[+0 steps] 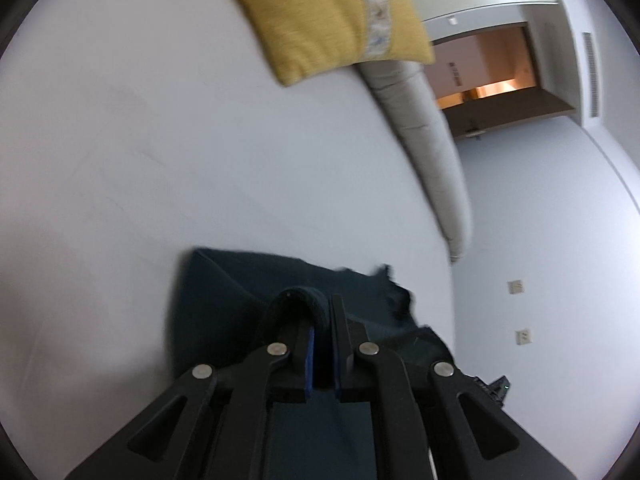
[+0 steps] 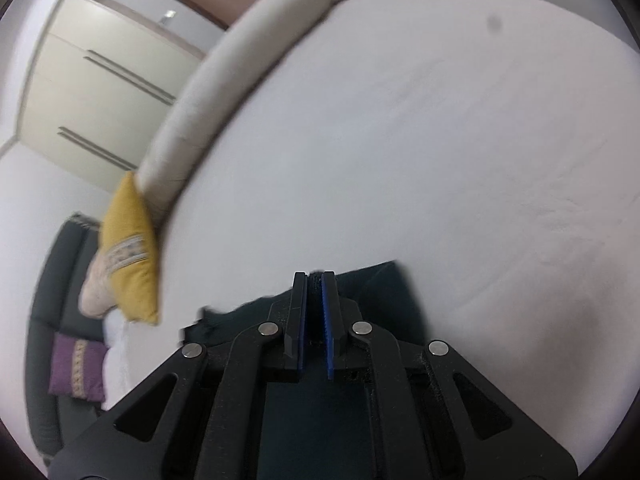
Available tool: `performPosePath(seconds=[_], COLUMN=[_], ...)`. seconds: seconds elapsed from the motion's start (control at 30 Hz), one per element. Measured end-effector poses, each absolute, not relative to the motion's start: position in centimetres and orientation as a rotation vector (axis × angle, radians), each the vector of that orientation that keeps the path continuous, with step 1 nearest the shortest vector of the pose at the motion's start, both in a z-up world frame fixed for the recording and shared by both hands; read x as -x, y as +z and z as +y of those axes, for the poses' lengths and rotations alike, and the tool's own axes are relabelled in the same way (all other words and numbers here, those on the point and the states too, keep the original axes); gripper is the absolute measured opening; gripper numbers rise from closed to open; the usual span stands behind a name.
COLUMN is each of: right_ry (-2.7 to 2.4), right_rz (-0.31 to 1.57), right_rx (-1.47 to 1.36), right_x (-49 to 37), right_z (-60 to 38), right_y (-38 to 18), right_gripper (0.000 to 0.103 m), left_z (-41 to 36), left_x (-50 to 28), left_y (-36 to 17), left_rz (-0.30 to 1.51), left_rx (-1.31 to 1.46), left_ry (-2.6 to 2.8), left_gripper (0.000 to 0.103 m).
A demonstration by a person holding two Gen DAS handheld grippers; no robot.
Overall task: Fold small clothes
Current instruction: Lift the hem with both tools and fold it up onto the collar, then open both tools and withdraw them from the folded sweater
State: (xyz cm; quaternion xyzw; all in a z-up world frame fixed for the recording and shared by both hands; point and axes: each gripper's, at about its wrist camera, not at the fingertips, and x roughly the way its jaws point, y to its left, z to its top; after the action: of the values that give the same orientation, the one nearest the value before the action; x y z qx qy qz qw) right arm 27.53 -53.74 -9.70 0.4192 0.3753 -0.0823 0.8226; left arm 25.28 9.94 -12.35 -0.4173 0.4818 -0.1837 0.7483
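Observation:
A dark teal garment [image 1: 224, 300] lies on the white bed sheet [image 1: 160, 140], bunched toward its right side. My left gripper [image 1: 320, 300] is shut on an edge of it, and a fold of the cloth loops over the left fingertip [image 1: 298, 300]. In the right wrist view the same garment [image 2: 380, 292] spreads out under and behind my right gripper [image 2: 315, 280]. Its blue pads stand nearly together with a sliver of dark cloth pinched at the tips. Both views are motion-blurred.
A yellow cushion [image 1: 328, 16] [image 2: 132, 252] rests on the bed by the beige padded bolster [image 1: 432, 152] [image 2: 224, 92] along its edge. Beyond the bed are a dark sofa [image 2: 60, 272] with a purple cushion [image 2: 78, 368], a cream wardrobe [image 2: 80, 92] and a pale wall [image 1: 540, 240].

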Motion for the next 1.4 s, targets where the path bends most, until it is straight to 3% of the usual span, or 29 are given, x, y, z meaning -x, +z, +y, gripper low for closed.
performPosePath(seconds=[0.07,0.27,0.3,0.6,0.77,0.87,0.97,1.1,1.13,1.2,1.4], right_ry=[-0.202,-0.229,-0.227,-0.179,-0.029,0.004,-0.014,-0.051,-0.089,-0.132,0.094], right_rz=[0.794,0.787,0.786,0.813,0.840,0.929,0.919,0.847,0.844,0.822,0.828], right_rx=[-0.891,-0.879,-0.857,-0.531,-0.396,-0.405,-0.454,-0.598,-0.587,-0.592,-0.582], right_x=[-28.6,-29.7,-29.6,-28.7,-28.2,-28.5,-28.4,-26.7,-26.3,-25.5,-28.5], right_z=[-54.2,-55.3,-55.1,-48.2,-43.3,-41.4,-42.5,-45.4,-45.8,-46.2,-42.4], right_y=[-10.8,-12.1,-11.8,-7.8,-7.2,-9.7,-12.2,-12.6,-12.3,-11.2,-9.2], right_gripper=[0.009,0.011,0.012,0.012,0.012,0.013,0.009,0.008,0.013,0.016,0.016], left_z=[9.5,8.5,8.6,8.9,5.9,4.9,5.9,8.0,8.4,8.6,2.3], left_x=[-26.0,-26.1,-26.0,-22.0,-20.3,-20.8,-20.9,-20.7,-20.6,-20.0,-21.3], left_y=[-12.9,-11.7,-11.0,-6.3,-7.0,-9.1,-11.4,-11.7,-11.4,-10.0,-6.1], left_rz=[1.068,1.056,1.041,0.906,0.915,0.952,0.966,0.969,0.968,0.943,0.840], left_rx=[0.885,0.842,0.843,0.686,0.552,0.458,0.473,0.548,0.556,0.521,0.291], left_ry=[-0.387,-0.395,-0.395,-0.375,-0.383,-0.327,-0.301,-0.327,-0.318,-0.243,-0.285], left_gripper=[0.007,0.057,0.059,0.059,0.059,0.059,0.036,0.027,0.027,0.043,0.054])
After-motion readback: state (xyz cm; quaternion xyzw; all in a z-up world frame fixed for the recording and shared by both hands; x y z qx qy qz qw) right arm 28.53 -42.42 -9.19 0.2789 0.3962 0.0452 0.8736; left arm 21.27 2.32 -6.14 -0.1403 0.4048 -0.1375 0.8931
